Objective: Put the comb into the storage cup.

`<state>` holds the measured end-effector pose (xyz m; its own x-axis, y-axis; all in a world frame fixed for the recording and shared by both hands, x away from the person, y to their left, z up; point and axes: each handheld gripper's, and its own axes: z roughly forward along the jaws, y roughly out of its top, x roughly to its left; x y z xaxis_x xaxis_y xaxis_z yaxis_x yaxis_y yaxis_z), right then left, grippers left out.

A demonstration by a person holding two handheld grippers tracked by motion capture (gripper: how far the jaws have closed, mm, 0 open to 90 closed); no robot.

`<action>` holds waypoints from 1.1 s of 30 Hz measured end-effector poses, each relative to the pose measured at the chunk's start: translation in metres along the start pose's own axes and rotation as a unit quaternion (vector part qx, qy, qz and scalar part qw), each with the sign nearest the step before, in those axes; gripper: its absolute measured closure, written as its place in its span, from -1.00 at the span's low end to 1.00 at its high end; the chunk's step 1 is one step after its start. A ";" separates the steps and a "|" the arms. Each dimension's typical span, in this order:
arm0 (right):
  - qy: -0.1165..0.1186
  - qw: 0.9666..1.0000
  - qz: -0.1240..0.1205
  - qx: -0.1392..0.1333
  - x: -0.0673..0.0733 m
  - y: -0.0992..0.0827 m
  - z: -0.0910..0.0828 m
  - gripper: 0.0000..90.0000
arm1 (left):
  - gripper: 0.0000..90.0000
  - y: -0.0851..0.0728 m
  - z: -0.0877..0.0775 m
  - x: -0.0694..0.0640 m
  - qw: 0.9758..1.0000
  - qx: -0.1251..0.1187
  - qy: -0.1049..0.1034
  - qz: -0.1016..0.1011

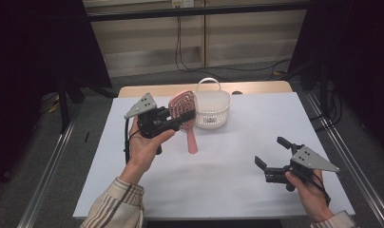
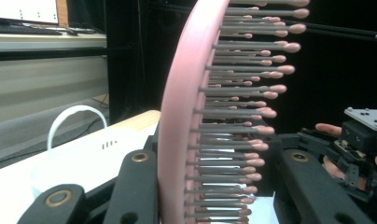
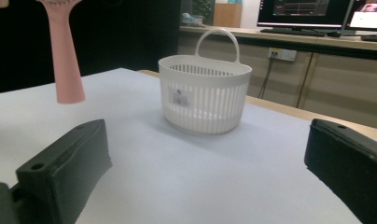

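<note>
The hairbrush [image 1: 183, 110], clamped by its head in my left gripper [image 1: 180, 116], could catch the basket [image 1: 211, 110] rim near the table's far edge and twist loose, while my right gripper [image 1: 272, 154] gapes wide, empty.

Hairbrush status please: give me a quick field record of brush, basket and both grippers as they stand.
hairbrush: pink hairbrush, lifted off the table, handle hanging down
held by: left gripper, jaws clamped across the brush head
bristles: face one jaw in the left gripper view
basket: white basket, upright on the table, just beyond the brush
right gripper: right gripper, jaws wide apart, nothing between them
</note>
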<state>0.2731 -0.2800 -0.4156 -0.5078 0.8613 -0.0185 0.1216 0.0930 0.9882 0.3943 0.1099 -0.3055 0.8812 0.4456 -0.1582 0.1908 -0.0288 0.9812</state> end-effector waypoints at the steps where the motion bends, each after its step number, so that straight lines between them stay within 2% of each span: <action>1: -0.002 1.000 0.000 0.000 -0.001 -0.001 -0.001 -1.00 | 0.41 0.001 0.000 0.001 1.000 0.001 0.004 0.002; 3: -0.006 1.000 0.002 0.001 -0.002 -0.003 -0.004 -1.00 | 0.41 0.005 0.000 0.002 1.000 -0.001 0.006 0.002; 5: -0.013 1.000 0.000 -0.001 -0.004 -0.004 -0.007 -1.00 | 0.41 0.009 0.001 0.003 1.000 0.001 0.012 0.013; 8: -0.020 1.000 -0.002 -0.003 -0.005 -0.006 -0.012 -1.00 | 0.40 0.015 0.002 0.003 1.000 -0.003 0.012 0.013; 11: -0.026 1.000 0.004 -0.001 -0.007 -0.009 -0.015 -1.00 | 0.41 0.020 0.004 0.003 0.999 0.004 0.022 0.028; 16: -0.030 1.000 0.001 -0.004 -0.007 -0.011 -0.017 -1.00 | 0.40 0.022 0.011 0.007 1.000 0.005 0.021 0.022; 19: -0.022 1.000 -0.001 -0.001 -0.008 -0.014 -0.019 -1.00 | 0.40 0.023 0.015 0.009 1.000 0.000 0.025 0.019; 22: -0.029 1.000 0.000 -0.003 -0.009 -0.016 -0.021 -1.00 | 0.41 0.026 0.018 0.010 1.000 -0.006 0.027 0.015; 27: -0.057 0.998 0.001 -0.022 -0.012 -0.013 -0.026 -1.00 | 0.40 0.032 0.022 0.013 0.999 -0.019 0.030 0.014; 29: -0.062 0.998 0.005 -0.024 -0.014 -0.013 -0.026 -1.00 | 0.40 0.035 0.026 0.014 0.999 -0.016 0.027 0.029; 33: -0.062 0.998 0.002 -0.022 -0.014 -0.015 -0.026 -1.00 | 0.40 0.036 0.037 0.018 0.999 -0.008 0.030 0.024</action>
<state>0.2564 -0.3060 -0.4262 -0.3974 0.9171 -0.0306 0.0844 0.0697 0.9940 0.4325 0.0840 -0.2772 0.8614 0.4971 -0.1044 0.1419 -0.0381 0.9891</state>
